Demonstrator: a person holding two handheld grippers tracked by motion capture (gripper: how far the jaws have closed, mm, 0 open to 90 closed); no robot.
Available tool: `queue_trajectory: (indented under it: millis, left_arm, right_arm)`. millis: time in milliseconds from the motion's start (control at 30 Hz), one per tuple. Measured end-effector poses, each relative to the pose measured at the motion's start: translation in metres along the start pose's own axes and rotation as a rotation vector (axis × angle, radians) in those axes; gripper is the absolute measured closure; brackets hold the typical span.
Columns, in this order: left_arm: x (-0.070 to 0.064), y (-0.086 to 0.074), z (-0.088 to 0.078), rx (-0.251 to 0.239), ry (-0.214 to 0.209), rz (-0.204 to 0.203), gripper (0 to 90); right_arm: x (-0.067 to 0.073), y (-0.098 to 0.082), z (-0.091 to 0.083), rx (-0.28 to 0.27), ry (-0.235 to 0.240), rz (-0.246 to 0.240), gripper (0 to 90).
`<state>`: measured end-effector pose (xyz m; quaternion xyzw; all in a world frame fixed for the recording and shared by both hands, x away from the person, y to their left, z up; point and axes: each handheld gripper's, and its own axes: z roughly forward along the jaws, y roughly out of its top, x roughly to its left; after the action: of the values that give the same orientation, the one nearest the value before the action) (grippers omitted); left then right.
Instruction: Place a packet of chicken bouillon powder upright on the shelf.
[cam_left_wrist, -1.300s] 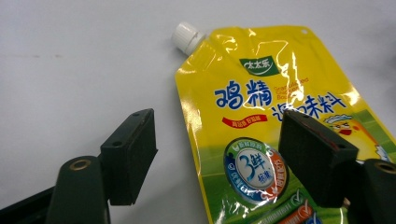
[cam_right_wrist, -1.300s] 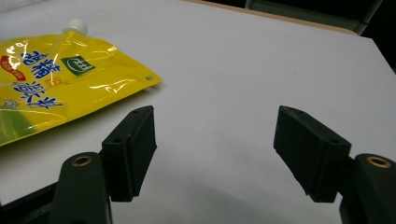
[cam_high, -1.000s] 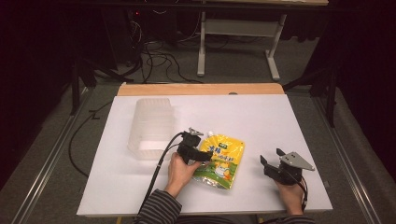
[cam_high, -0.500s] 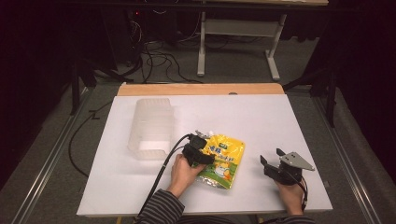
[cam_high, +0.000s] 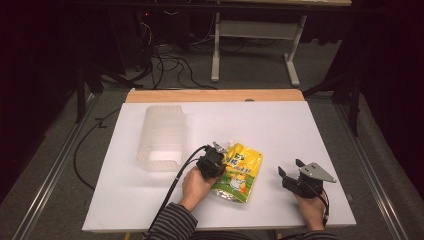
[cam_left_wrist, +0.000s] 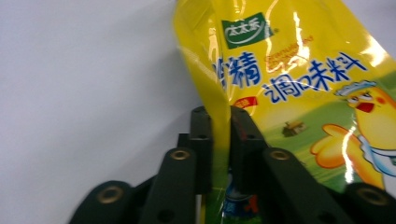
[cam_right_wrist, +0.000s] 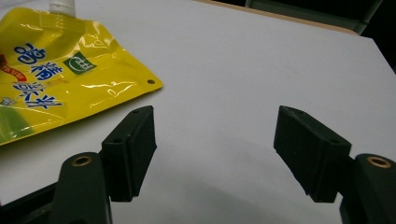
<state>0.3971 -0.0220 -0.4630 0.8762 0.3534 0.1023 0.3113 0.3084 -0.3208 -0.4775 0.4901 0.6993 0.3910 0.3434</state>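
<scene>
Yellow pouch (cam_high: 239, 170) lies flat on the white surface (cam_high: 280, 130), near its front edge, between the two claws. Left claw (cam_left_wrist: 219, 122) has just closed its jaws and pinches the pouch's left edge. Right claw (cam_right_wrist: 215, 154) sits wide, holding nothing, just right of the pouch; clear plastic bin (cam_high: 162, 137) stands to the left.

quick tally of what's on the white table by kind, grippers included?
Yellow pouch: 1, its edge pinched in the left gripper
Clear plastic bin: 1
Handheld grippers: 2, left on the pouch, right gripper open over bare table
Total: 4
</scene>
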Motion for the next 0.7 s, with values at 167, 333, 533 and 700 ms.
queue_trajectory:
  millis: [167,333,533,700]
  left_arm:
    - [0.001,-0.001,-0.002,-0.011,-0.009,0.029,83.3]
    - [0.005,-0.001,-0.006,-0.038,-0.046,0.007,83.9]
    - [0.007,0.003,-0.021,-0.101,-0.107,-0.024,84.3]
    - [0.003,0.004,-0.039,-0.167,-0.133,-0.012,84.5]
  right_arm:
    - [0.000,0.000,0.000,0.000,-0.001,0.010,30.0]
    - [0.000,0.000,0.000,-0.004,0.001,0.011,30.0]
    - [-0.001,0.000,-0.001,-0.008,0.001,0.009,30.0]
    - [0.000,0.000,0.000,-0.004,0.002,0.007,30.0]
